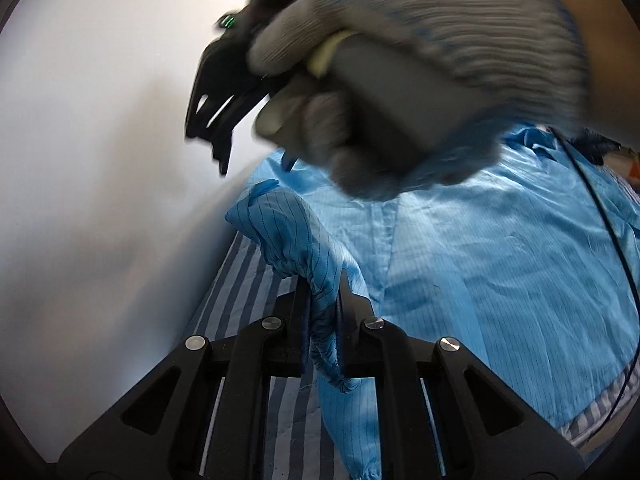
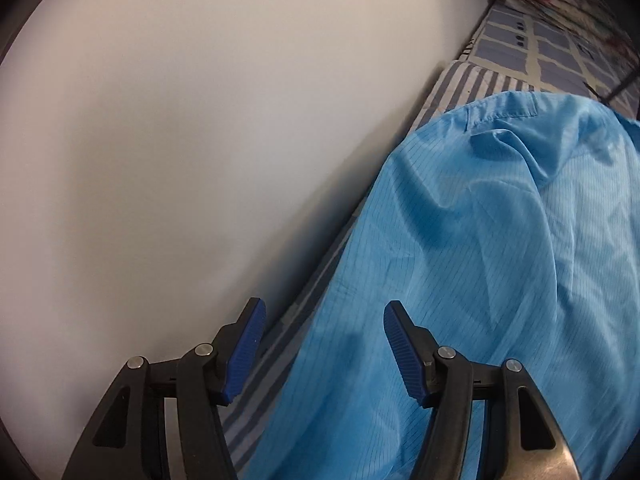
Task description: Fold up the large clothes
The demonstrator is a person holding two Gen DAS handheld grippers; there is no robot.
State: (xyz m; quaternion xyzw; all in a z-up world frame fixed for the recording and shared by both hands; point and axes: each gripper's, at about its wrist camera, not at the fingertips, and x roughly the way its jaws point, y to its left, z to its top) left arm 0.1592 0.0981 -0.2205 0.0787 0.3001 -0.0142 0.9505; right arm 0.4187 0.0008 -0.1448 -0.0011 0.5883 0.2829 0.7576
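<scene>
A large light-blue garment (image 1: 480,248) with thin dark stripes lies spread on a striped bed sheet (image 1: 244,276). My left gripper (image 1: 323,280) is shut on a gathered cuff of the blue garment's sleeve (image 1: 280,220), which bunches up above the fingers. Above it, a gloved hand (image 1: 420,60) carries my right gripper (image 1: 216,148), blurred, over the garment near the wall. In the right wrist view my right gripper (image 2: 324,312) stands open above the blue garment (image 2: 480,260), its blue pads (image 2: 402,352) apart with nothing between them.
A white wall (image 2: 160,140) runs along the bed's left side, close to both grippers. A checked blue and cream cover (image 2: 540,44) lies at the bed's far end. A thin black cable (image 1: 608,232) hangs at the right over the garment.
</scene>
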